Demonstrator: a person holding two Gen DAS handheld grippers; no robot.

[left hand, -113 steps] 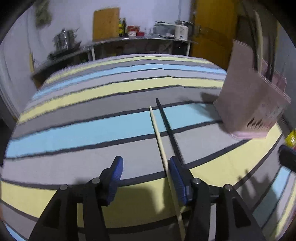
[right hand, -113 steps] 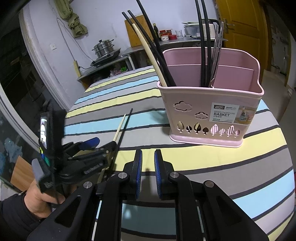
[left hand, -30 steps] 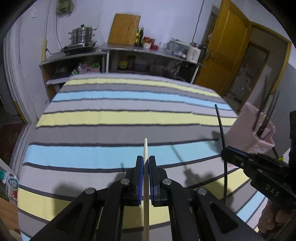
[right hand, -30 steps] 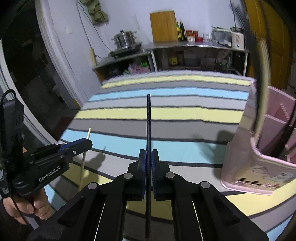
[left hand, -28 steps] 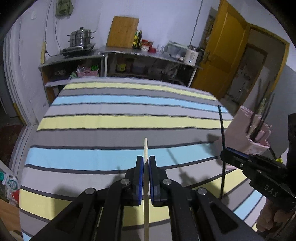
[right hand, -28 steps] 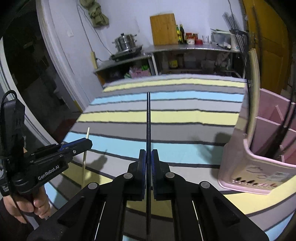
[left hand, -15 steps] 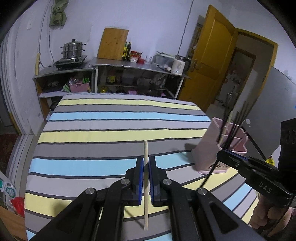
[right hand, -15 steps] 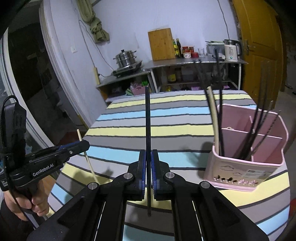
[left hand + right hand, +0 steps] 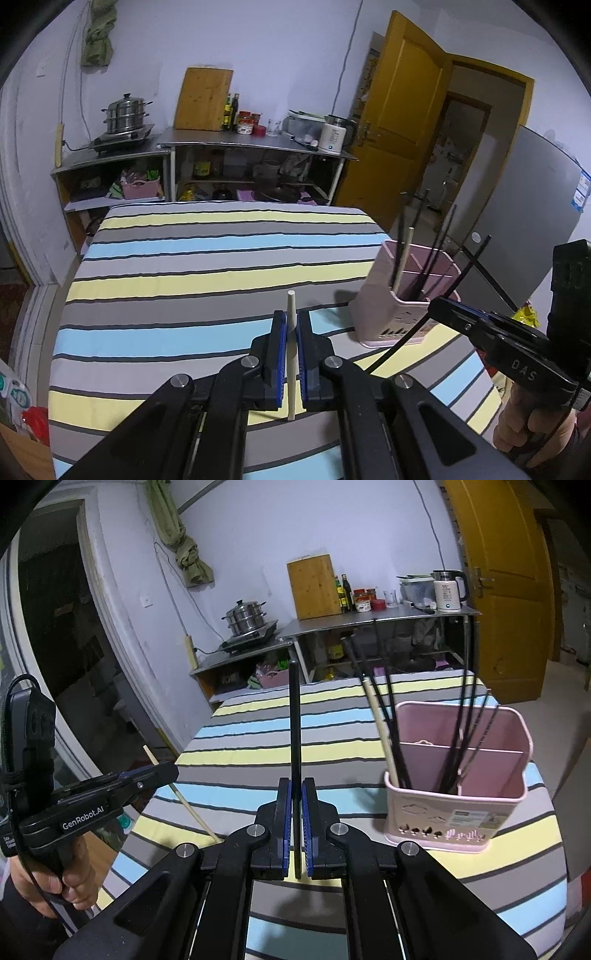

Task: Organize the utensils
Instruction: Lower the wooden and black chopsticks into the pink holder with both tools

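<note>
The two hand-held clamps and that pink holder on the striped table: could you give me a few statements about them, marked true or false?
1. The left gripper is shut on a pale wooden chopstick. True.
2. The right gripper is empty. False: it is shut on a black chopstick.
3. The pink plastic utensil basket already holds chopsticks. True.
4. The basket lies on its side. False: it stands upright on the striped tablecloth.
5. Every chopstick in the basket is black. False: one pale one stands among them.
</note>
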